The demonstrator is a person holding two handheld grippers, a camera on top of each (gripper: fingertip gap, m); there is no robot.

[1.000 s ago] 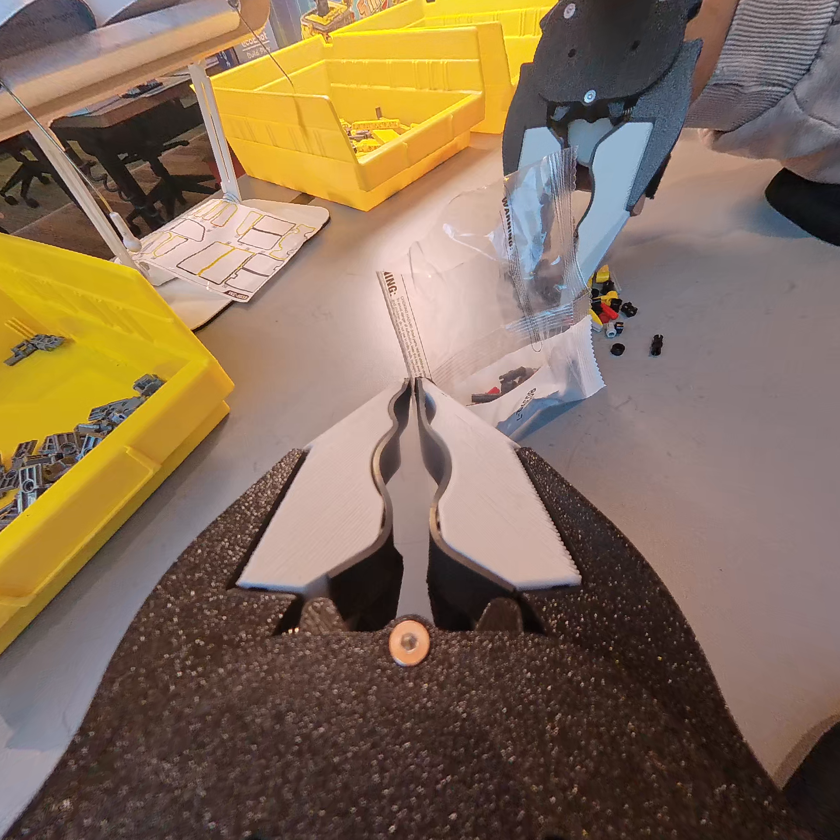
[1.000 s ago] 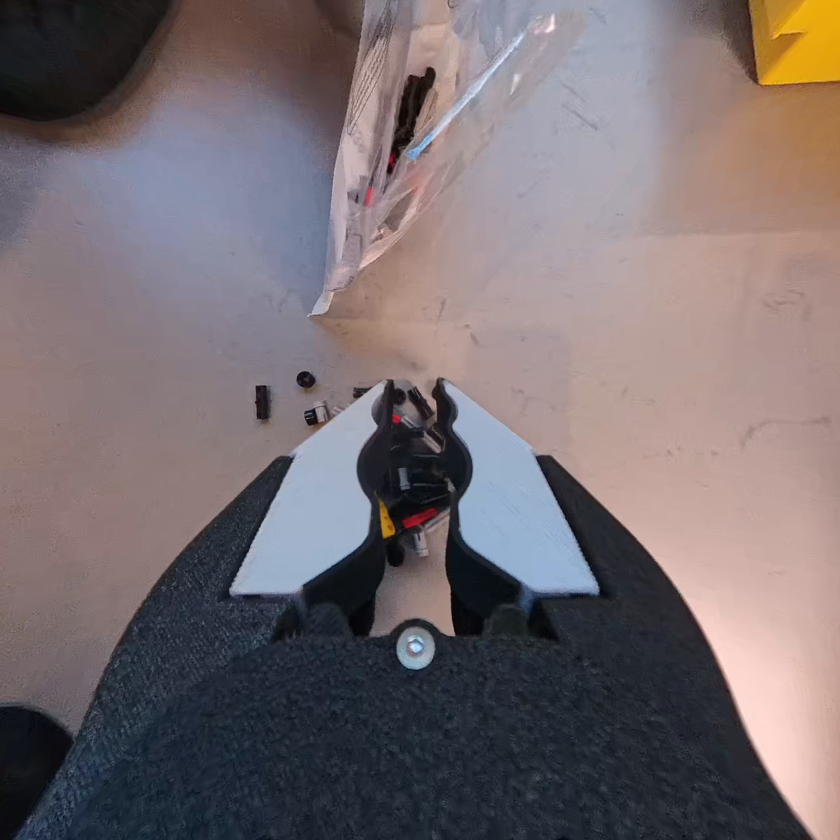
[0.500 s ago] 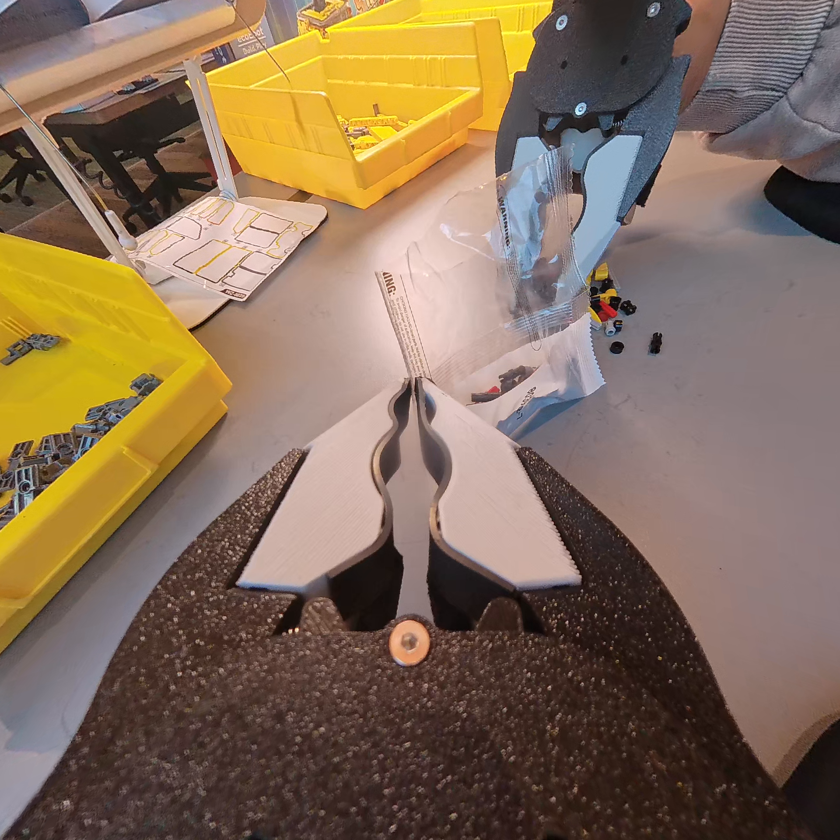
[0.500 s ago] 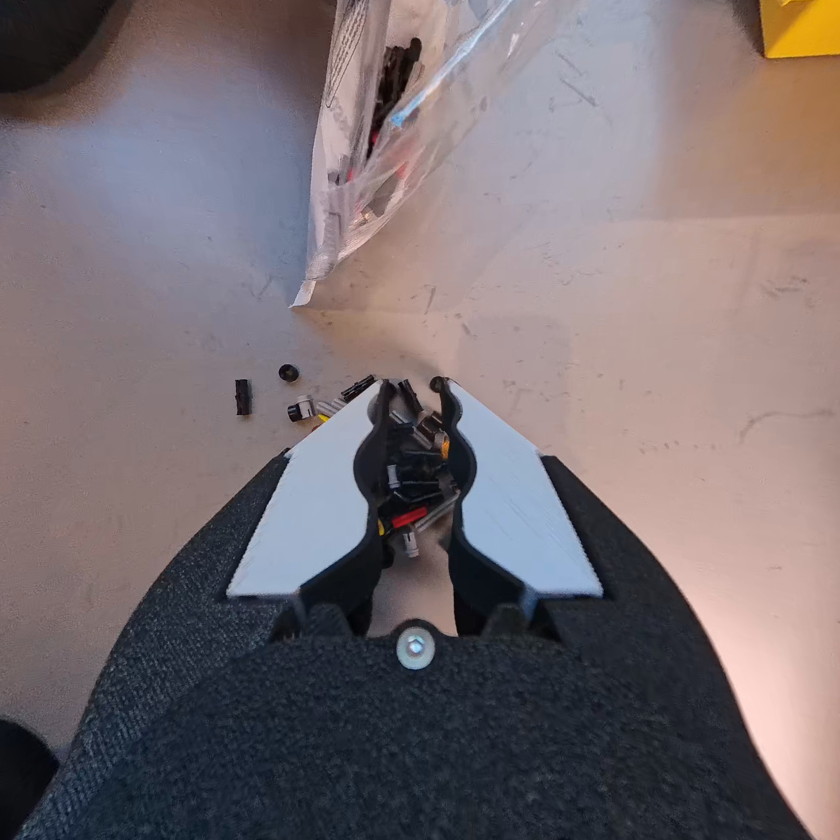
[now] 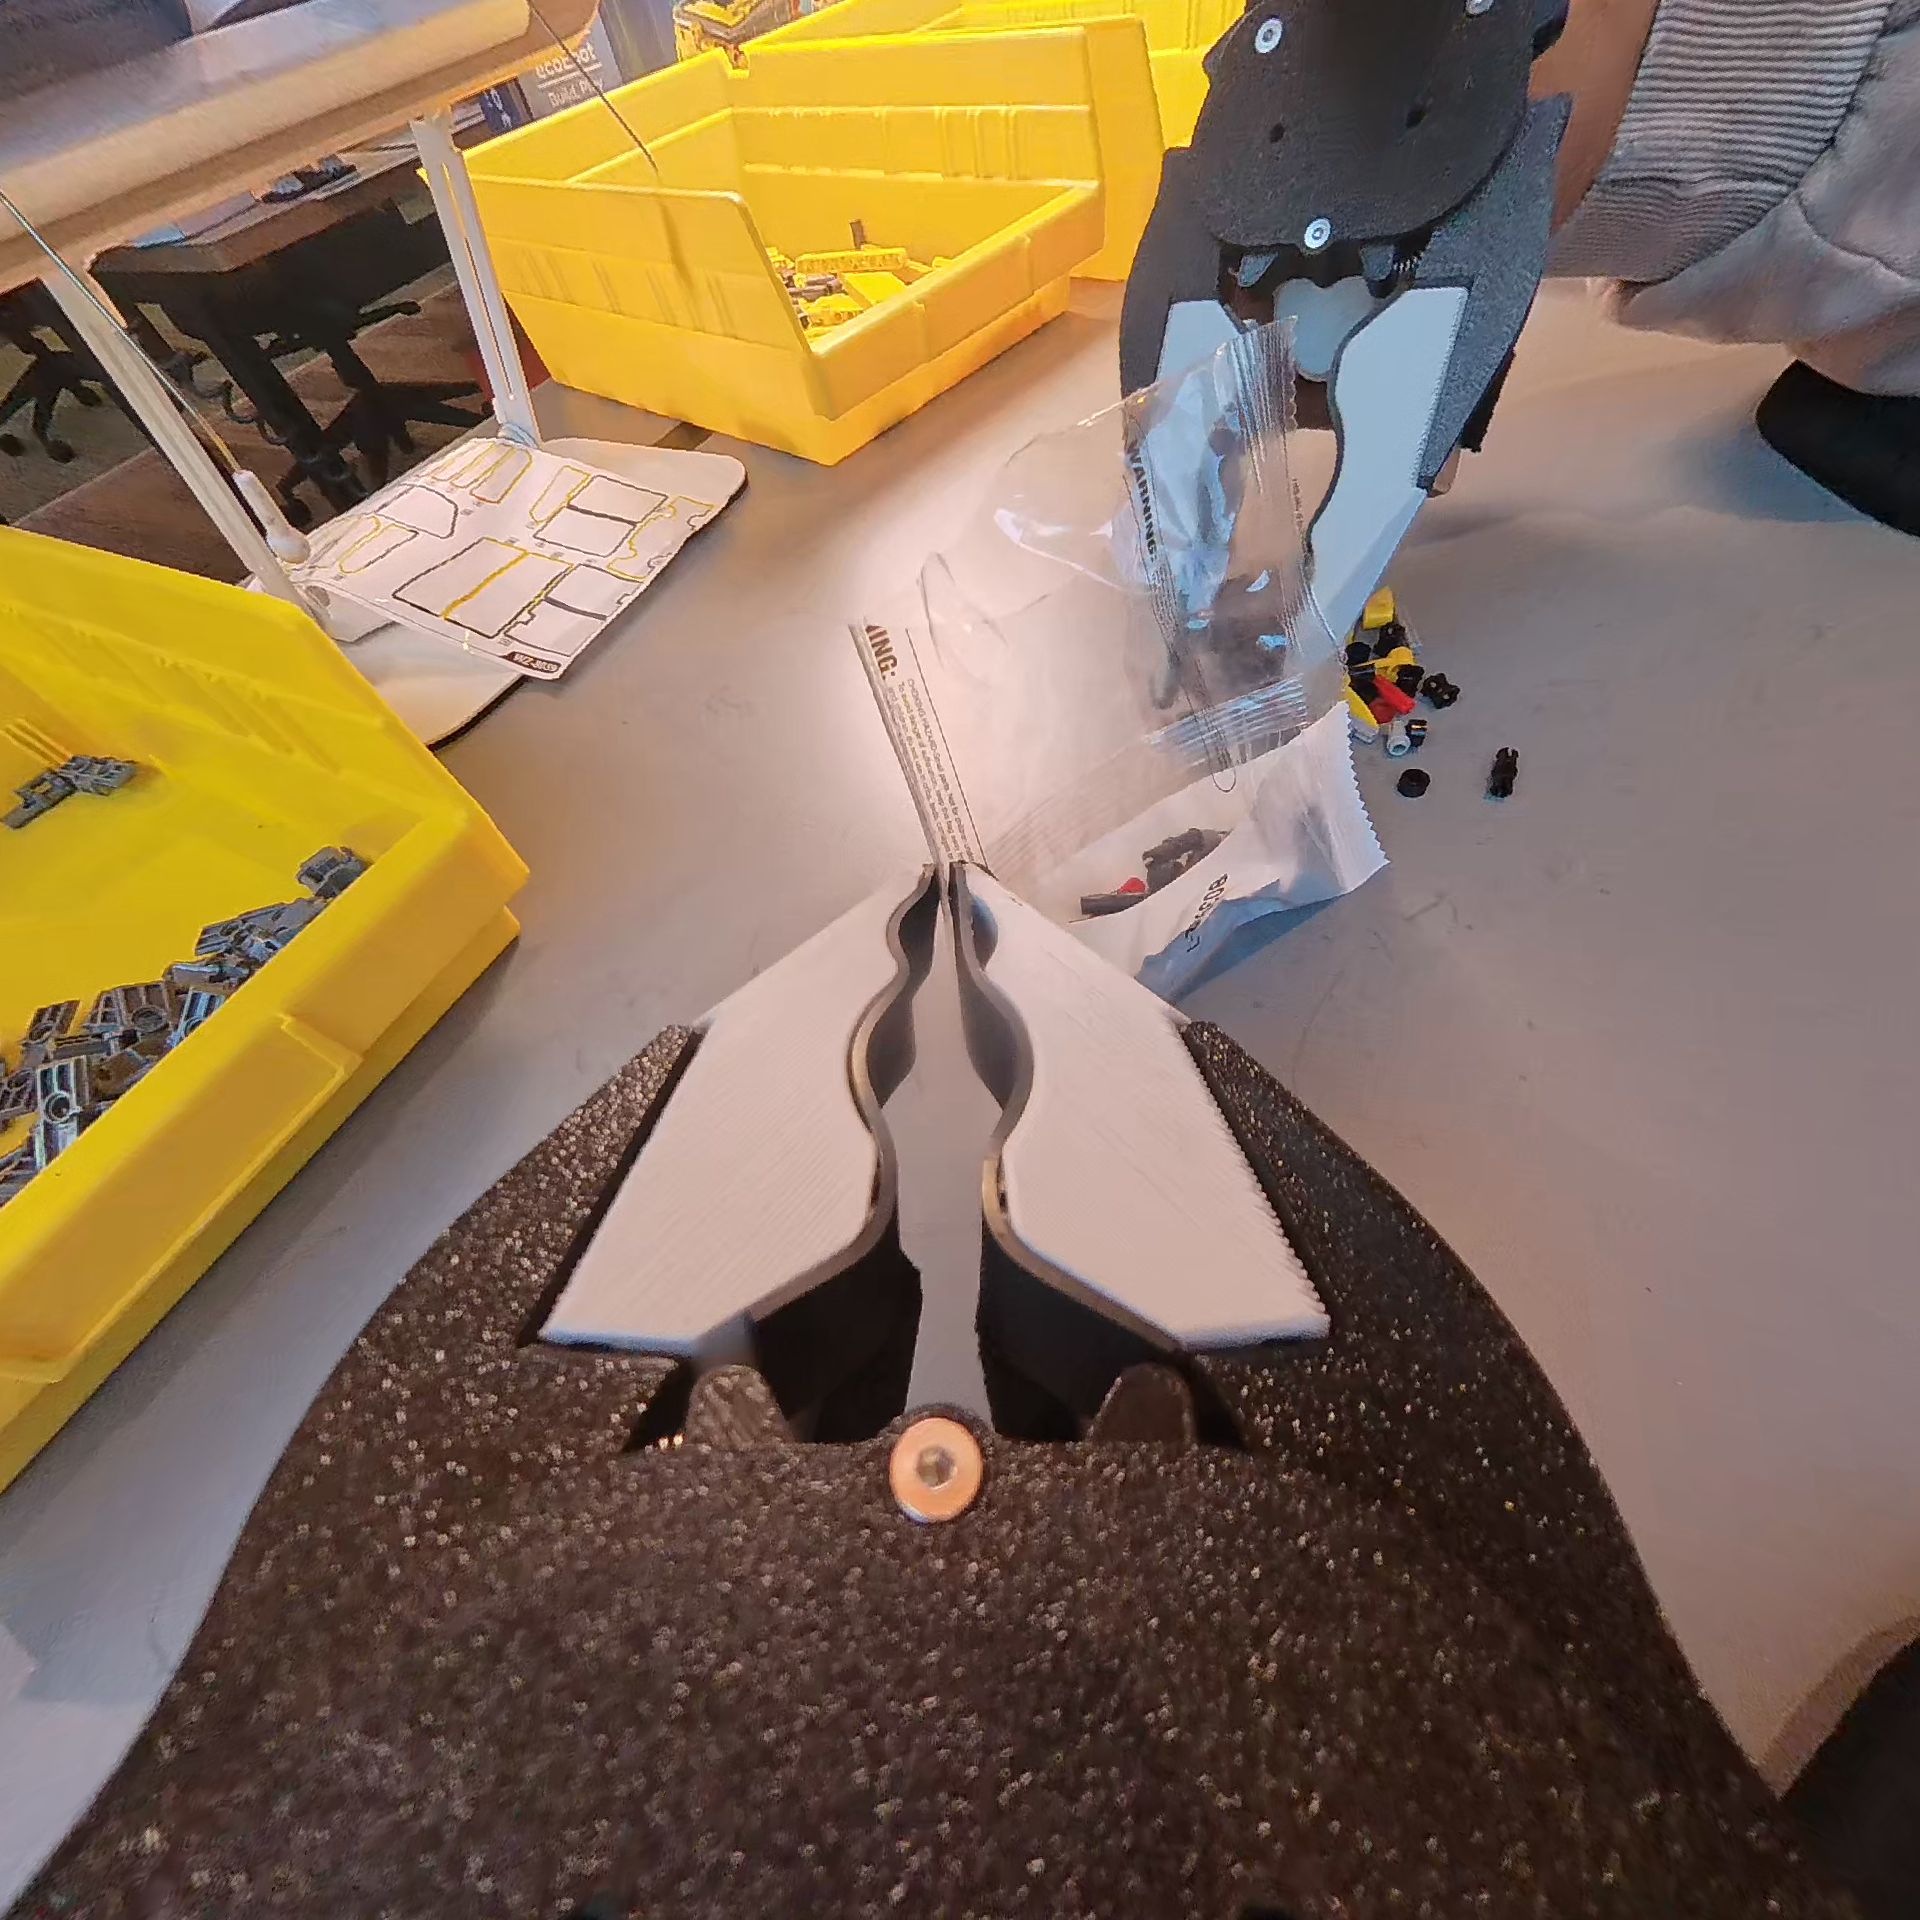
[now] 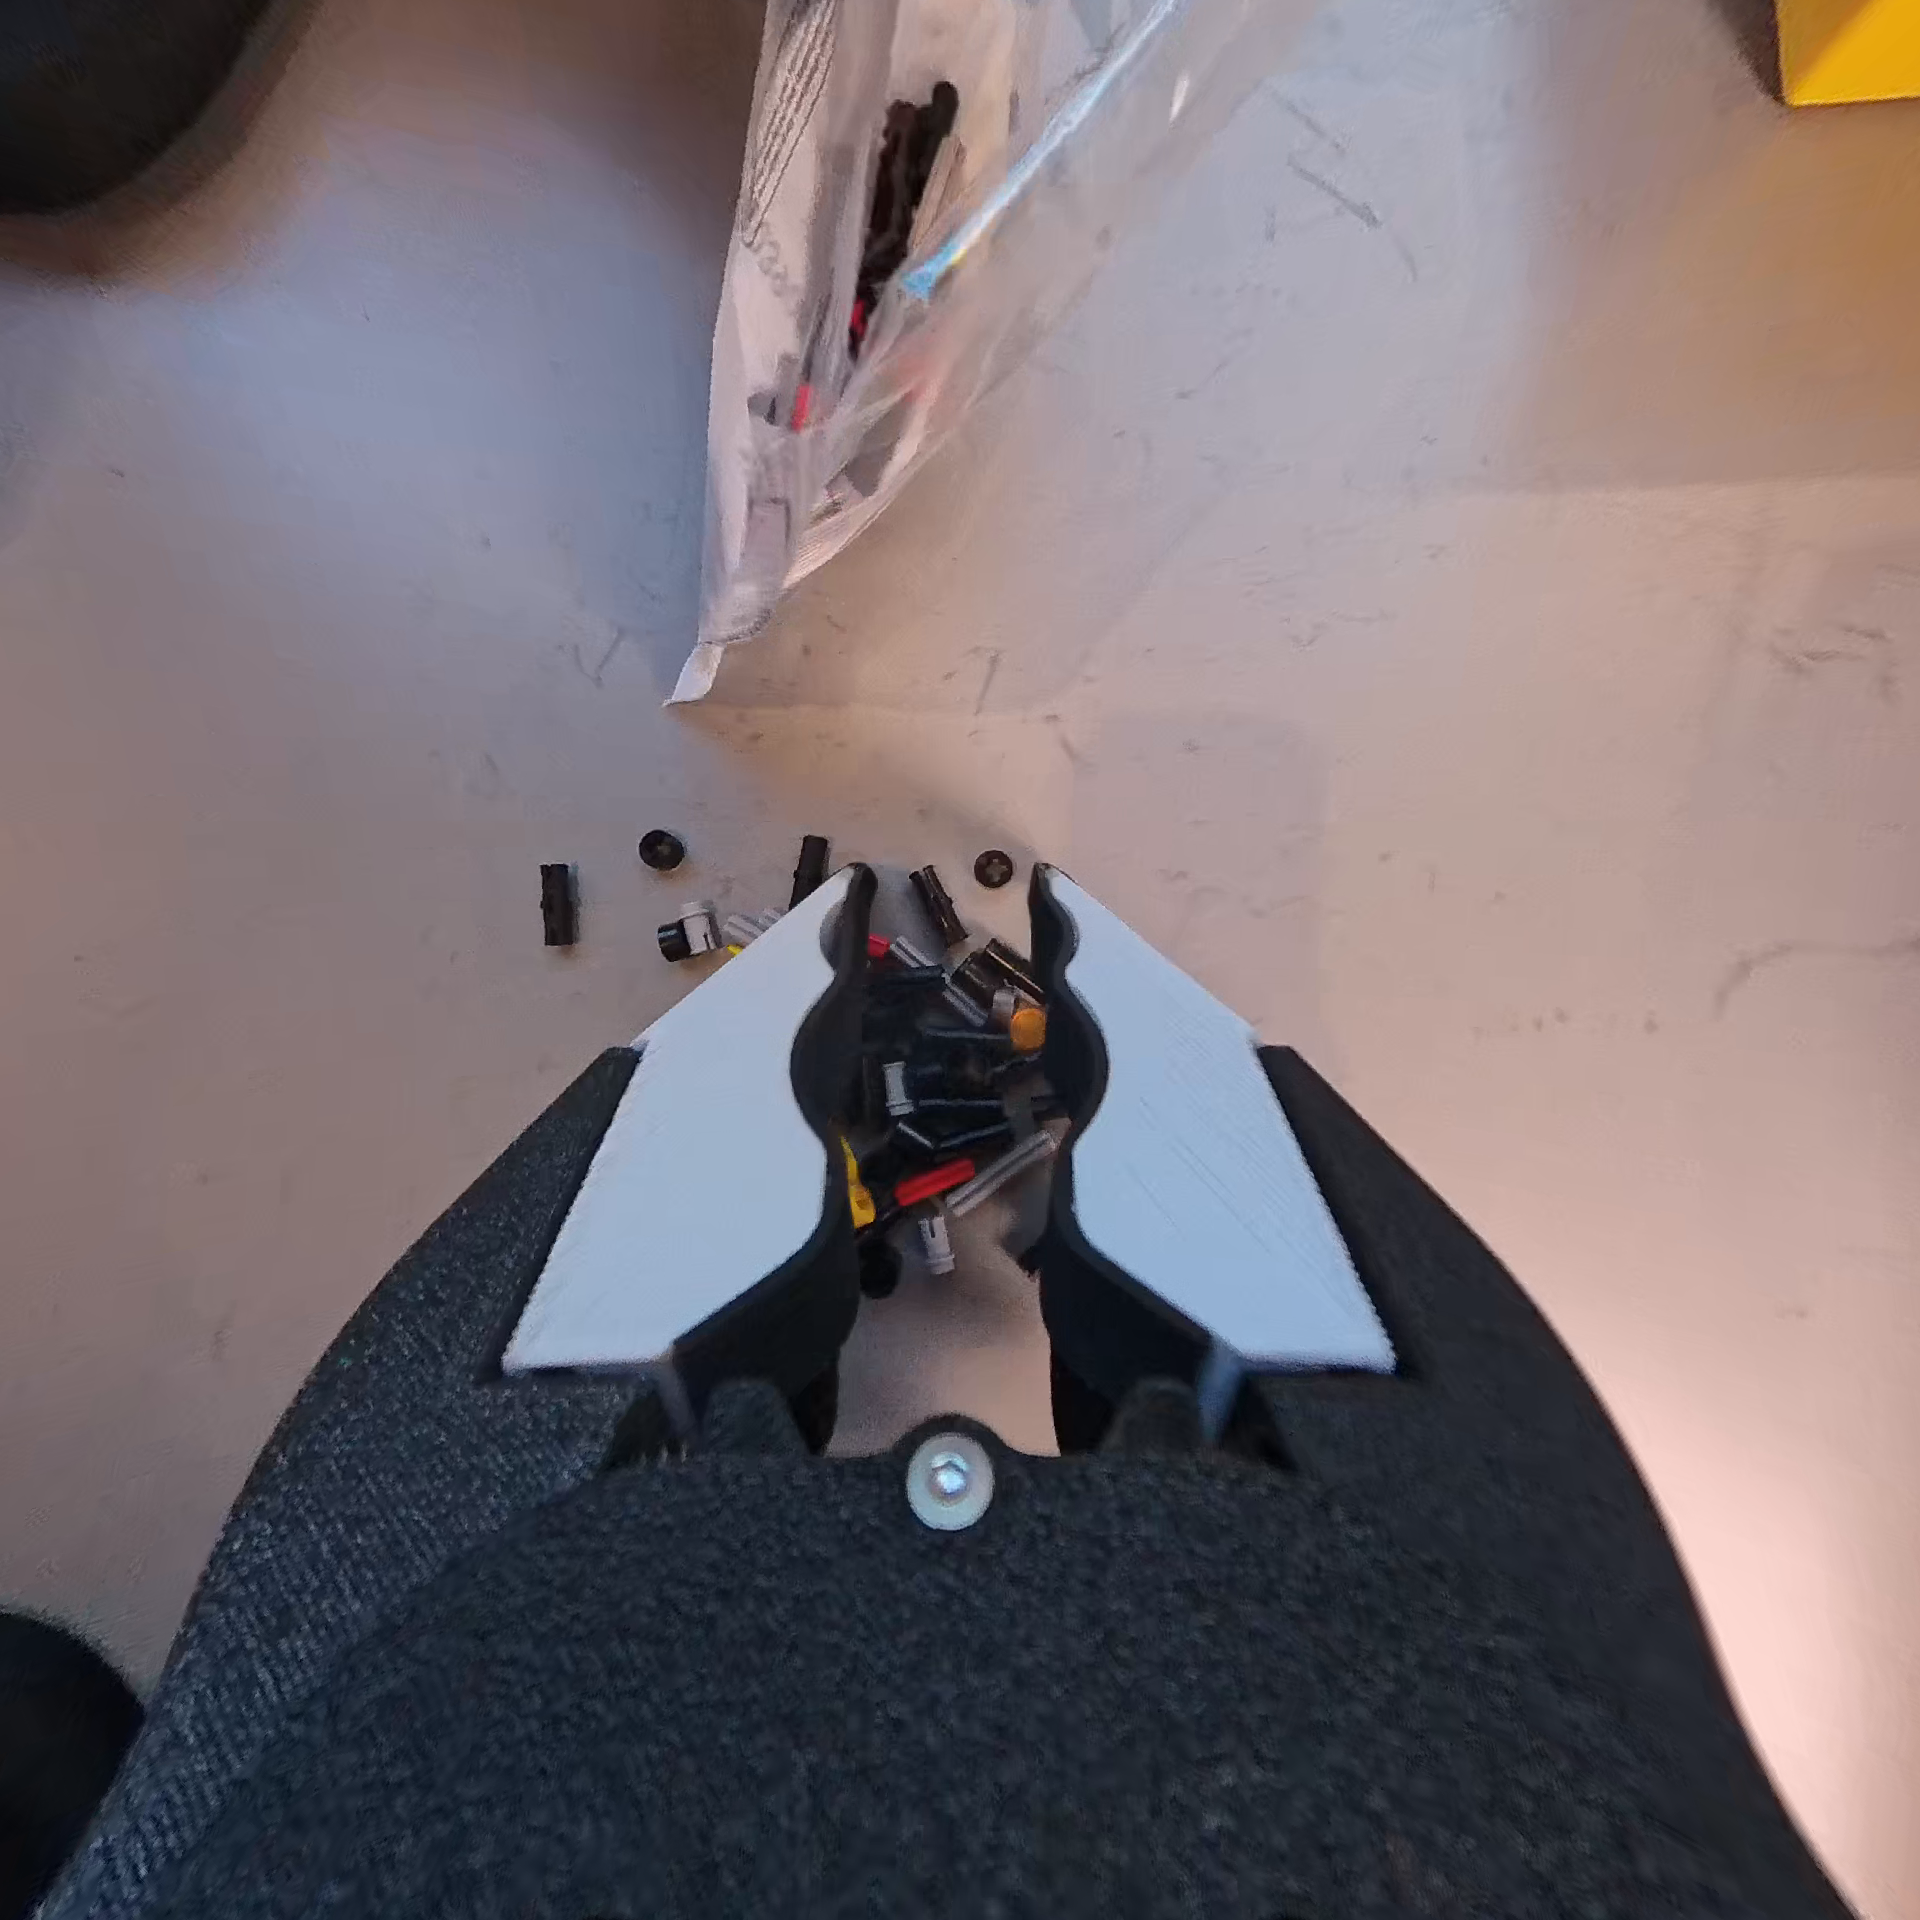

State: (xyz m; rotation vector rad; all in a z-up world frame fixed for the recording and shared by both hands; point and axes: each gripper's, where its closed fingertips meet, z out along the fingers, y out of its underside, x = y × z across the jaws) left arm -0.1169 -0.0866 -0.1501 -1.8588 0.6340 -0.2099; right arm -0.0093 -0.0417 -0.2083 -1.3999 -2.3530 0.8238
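**Bag pinched at one corner, little pieces on the table**

Left tool (image 5: 945, 883) is closed on a corner of the clear bag (image 5: 1049, 665). The bag stands up just ahead of its tips and leans away from it. Some black and red pieces sit low inside the bag, and a smaller see-through packet shows in its upper part.

The right tool (image 6: 945, 873) is open and holds nothing. It points down at the table (image 5: 1558, 1143). A heap of small pieces (image 6: 956, 1081), black, red, yellow and grey, lies on the table between its two fingers. A few more lie just to the left of its tips. The bag's far end is ahead of this tool, near but not touching it.

The bag looks thin, soft and very light. It likely bends and crinkles, and its smooth skin may slip. The flat sealed edge or a corner looks like the best place to pinch. The pieces are tiny and hard, and the round ones may roll.

To the left of the left tool is a yellow bin (image 5: 208, 935) with grey parts (image 5: 135, 1008). Ahead and left lies a sheet of paper (image 5: 499, 561).
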